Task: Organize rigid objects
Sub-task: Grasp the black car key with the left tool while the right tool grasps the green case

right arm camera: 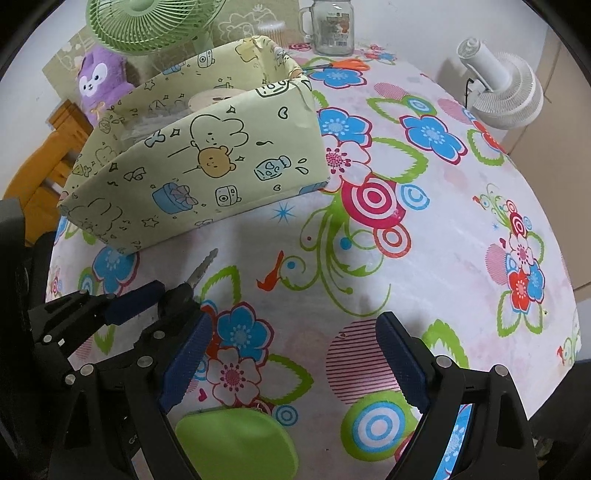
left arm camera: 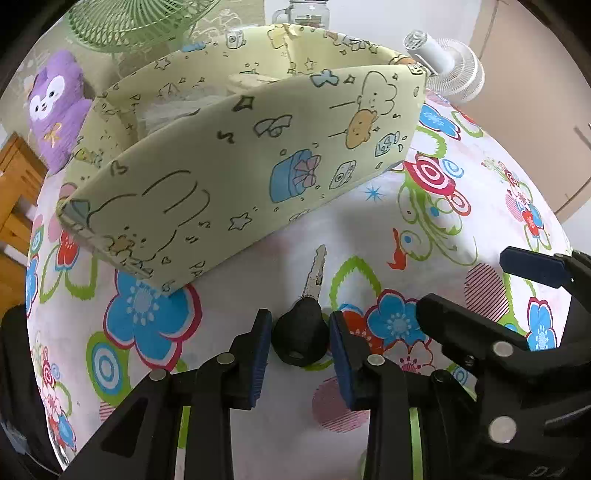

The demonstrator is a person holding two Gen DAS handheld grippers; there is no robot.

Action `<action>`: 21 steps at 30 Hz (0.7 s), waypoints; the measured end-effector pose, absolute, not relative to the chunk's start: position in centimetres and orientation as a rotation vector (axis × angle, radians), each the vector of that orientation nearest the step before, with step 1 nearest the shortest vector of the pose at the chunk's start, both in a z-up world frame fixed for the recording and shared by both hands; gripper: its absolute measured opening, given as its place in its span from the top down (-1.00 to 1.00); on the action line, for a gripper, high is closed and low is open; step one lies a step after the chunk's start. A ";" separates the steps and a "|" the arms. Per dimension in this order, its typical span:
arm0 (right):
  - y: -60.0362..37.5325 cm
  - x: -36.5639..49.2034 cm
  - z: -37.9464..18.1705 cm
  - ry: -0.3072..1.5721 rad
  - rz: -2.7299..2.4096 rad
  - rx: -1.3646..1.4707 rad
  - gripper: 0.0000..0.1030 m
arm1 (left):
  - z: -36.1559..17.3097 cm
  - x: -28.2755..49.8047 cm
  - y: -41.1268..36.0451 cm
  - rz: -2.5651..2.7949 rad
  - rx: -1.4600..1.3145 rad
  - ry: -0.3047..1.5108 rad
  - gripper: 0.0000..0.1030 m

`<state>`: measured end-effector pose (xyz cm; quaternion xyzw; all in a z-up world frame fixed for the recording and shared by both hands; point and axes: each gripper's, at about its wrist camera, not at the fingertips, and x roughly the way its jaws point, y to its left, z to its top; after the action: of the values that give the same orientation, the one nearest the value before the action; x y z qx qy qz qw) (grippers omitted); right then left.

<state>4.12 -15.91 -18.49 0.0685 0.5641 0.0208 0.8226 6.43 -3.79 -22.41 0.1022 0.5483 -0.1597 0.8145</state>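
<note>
The left gripper (left arm camera: 300,341) points down at the table (left arm camera: 369,229), which is covered with a white cloth printed with bright flowers and circles. Its 2 blue pads are pressed onto the black plastic head of a key (left arm camera: 301,338), 1 pad at each side, so the gripper pinches the key. The key lies on the cloth, and its metal blade points away from the gripper, toward the box.

The right gripper (right arm camera: 293,365) is just beside the left one, on its right side. Its 2 fingers are spread wide and nothing is between them; only the flowered cloth shows in the gap. Below its left finger, at the near edge of the right wrist view, lies a flat green object (right arm camera: 236,439) with rounded corners; I cannot tell what it is.

Behind the key stands an open, pale yellow storage box (left arm camera: 229,173) with cartoon drawings on its walls. The tip of the blade is near its front wall but apart from it. Some pale things lie inside, not clear enough to name.

Farther away are orange scissors (right arm camera: 347,65) and a glass jar mug (right arm camera: 330,27) on the table, a white fan (right arm camera: 506,92) at the right, and a green fan (right arm camera: 147,22) and a purple plush toy (right arm camera: 98,83) at the left.
</note>
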 end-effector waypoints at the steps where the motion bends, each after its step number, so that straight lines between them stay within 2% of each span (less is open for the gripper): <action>1: -15.9 4.0 -18.4 1.198 0.043 0.146 -0.78 | -22.3 6.2 -3.7 -0.337 0.221 1.169 0.39; 21: -13.4 0.6 -17.8 1.208 0.121 0.109 -0.79 | -20.2 2.2 0.6 -0.280 0.231 1.161 0.39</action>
<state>0.59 -13.43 -17.81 0.0513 0.5673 0.0567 0.8199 2.20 0.62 -20.25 0.1083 0.5453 -0.1314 0.8208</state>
